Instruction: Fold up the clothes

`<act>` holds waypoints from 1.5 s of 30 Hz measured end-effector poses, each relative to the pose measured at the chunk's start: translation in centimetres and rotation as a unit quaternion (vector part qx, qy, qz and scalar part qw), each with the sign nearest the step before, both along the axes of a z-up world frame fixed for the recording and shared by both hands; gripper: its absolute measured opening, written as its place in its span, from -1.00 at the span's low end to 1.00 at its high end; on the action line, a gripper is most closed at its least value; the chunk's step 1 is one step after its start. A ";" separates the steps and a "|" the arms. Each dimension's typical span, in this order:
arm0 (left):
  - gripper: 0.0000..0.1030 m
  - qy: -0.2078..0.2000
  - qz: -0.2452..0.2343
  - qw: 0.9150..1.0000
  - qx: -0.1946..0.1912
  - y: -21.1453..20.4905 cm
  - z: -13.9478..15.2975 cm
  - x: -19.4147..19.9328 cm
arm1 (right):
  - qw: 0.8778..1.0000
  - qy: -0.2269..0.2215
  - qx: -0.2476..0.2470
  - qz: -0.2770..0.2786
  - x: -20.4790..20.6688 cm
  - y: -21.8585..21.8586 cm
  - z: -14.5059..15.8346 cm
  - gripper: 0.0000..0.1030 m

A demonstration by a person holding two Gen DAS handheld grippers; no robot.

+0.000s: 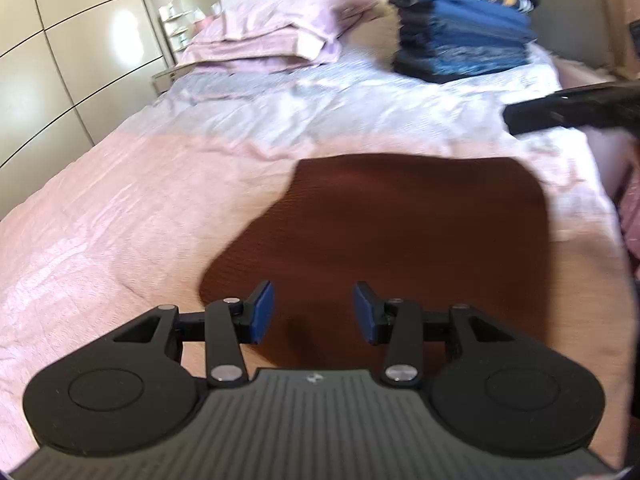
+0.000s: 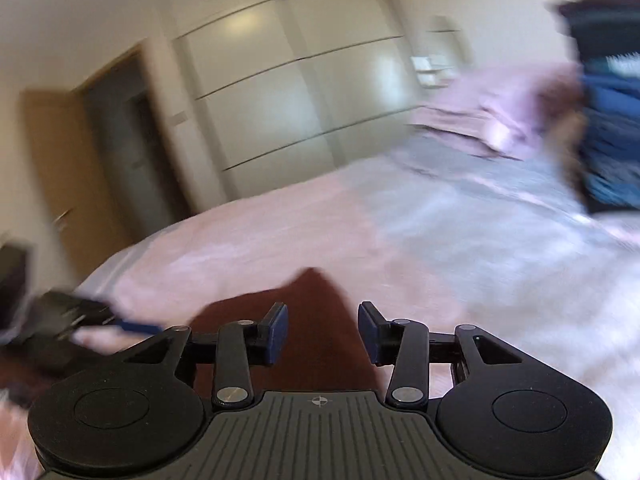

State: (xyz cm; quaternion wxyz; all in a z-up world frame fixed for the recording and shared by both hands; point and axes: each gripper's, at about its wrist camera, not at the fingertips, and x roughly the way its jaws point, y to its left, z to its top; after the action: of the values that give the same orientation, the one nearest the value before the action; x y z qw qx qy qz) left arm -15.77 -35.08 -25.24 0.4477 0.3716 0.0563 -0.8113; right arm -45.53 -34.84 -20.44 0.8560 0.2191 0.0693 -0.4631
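Flat, brown garment point(image 1: 400, 232), beneath open left tongs point(image 1: 313, 310)

A garment point(image 1: 400, 232) is spread flat on the bed point(image 1: 120, 220), near its front edge and toward the right side. The left gripper point(image 1: 313, 312) is held above the garment's near edge, and the right gripper point(image 2: 322, 332) is held above the same garment further right. A stack of folded clothes point(image 1: 464, 20) is set on the bed behind the garment, at the far right. Pillows point(image 1: 272, 28) are laid at the far end, left of the stack. A wardrobe point(image 1: 60, 60) is placed along the bed's left side.
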 end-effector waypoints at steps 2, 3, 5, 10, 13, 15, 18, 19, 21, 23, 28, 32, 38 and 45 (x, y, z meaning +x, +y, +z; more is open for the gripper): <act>-0.24 -0.003 0.010 1.000 0.009 -2.5 -0.9 0.3 | 0.999 0.017 0.012 0.025 1.5 -1.2 -0.8 -0.17; -0.20 0.000 0.018 1.000 0.019 -3.7 -1.7 0.5 | 0.999 0.021 0.030 0.022 1.6 -2.1 -1.8 -0.17; -0.13 0.008 0.027 0.999 0.037 -5.5 -3.2 0.8 | 0.997 0.030 0.068 0.017 1.8 -3.8 -3.7 -0.17; -0.10 0.024 0.031 0.999 0.031 -5.9 -3.3 1.5 | 0.991 0.047 0.127 0.009 1.9 -6.2 -6.5 -0.17; -0.12 0.015 0.033 0.999 0.015 -4.4 -1.9 2.3 | 0.994 0.064 0.089 0.028 2.6 -3.7 -4.0 -0.16; -0.11 -0.002 0.033 0.999 -0.001 -2.7 -1.0 2.9 | 0.994 0.077 0.052 0.052 3.4 -1.4 -2.0 -0.16; -0.04 -0.024 0.031 0.999 -0.018 0.1 -0.1 3.8 | 0.987 0.107 -0.005 0.117 5.9 3.0 0.1 0.07; -0.03 -0.031 0.031 0.999 -0.023 1.0 0.1 4.1 | 0.981 0.124 -0.021 0.146 7.2 4.6 0.3 0.14; -0.01 -0.035 0.033 0.998 -0.030 2.6 0.5 4.6 | 0.971 0.135 -0.053 0.189 9.4 7.1 0.1 0.15; -0.01 -0.023 0.029 0.999 -0.034 4.2 0.8 4.8 | 0.966 0.131 -0.065 0.212 11.0 8.4 -0.3 0.15; 0.01 0.049 -0.002 0.999 -0.008 6.7 0.1 4.0 | 0.976 0.100 -0.005 0.191 12.7 7.1 -2.5 0.15; -0.01 0.003 -0.025 1.000 -0.005 7.5 -2.9 1.8 | 0.968 0.142 0.039 0.202 12.9 6.1 -5.2 0.15; 0.02 -0.014 0.005 0.999 -0.032 8.0 -0.4 4.3 | 0.963 0.190 -0.017 0.188 12.8 7.8 -1.8 0.16; 0.40 -0.095 0.008 0.991 -0.088 10.4 0.5 5.7 | 0.914 0.333 -0.075 0.219 19.0 9.0 -3.4 0.17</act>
State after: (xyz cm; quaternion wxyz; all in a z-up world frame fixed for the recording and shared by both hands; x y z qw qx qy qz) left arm -10.12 -24.73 -24.78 0.4890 0.4056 -0.0553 -0.7703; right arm -26.51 -25.86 -23.84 0.8771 -0.0330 0.3616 -0.3143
